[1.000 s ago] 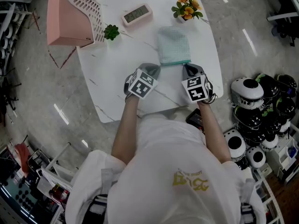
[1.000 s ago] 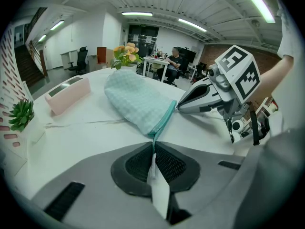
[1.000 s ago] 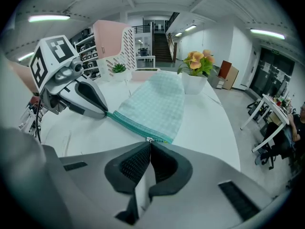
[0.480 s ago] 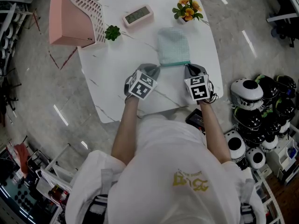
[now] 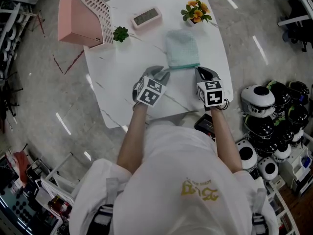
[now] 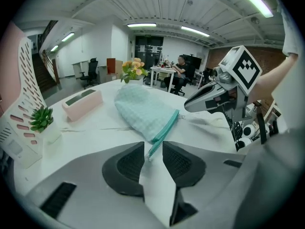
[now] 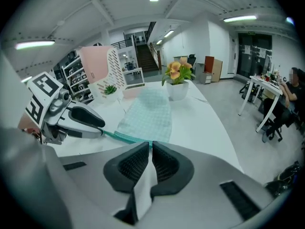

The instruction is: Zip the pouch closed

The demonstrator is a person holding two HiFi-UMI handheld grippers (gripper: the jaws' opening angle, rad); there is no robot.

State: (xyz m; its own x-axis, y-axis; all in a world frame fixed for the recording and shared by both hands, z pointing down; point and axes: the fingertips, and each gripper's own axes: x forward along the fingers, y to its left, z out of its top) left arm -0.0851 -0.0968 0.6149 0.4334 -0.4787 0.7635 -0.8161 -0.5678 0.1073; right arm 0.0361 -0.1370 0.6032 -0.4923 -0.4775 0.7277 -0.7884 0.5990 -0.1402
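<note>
A mint-green quilted pouch (image 5: 182, 48) lies flat on the white table (image 5: 112, 77), its teal zipper (image 5: 183, 66) running along the near edge. My left gripper (image 5: 160, 72) is at the zipper's left end. In the left gripper view its jaws (image 6: 152, 144) are opening, and the zipper's tail (image 6: 162, 130) lies loose in the gap, clear of the pads. My right gripper (image 5: 200, 71) is at the zipper's right end. Its jaws (image 7: 151, 144) are opening by a narrow slit, with the zipper (image 7: 126, 137) ending at the fingertips and nothing seen between the pads.
At the back of the table stand a pink rack (image 5: 80, 13), a small green plant (image 5: 121, 33), a pink clock (image 5: 145, 17) and a flower pot (image 5: 195, 11). Several helmets (image 5: 271, 116) sit on the floor to the right. The table's near edge runs just behind both grippers.
The right gripper has rolled, so its marker cube now sits squarer, and it has risen slightly. The left gripper stays at the zipper's left end. The pouch has not moved.
</note>
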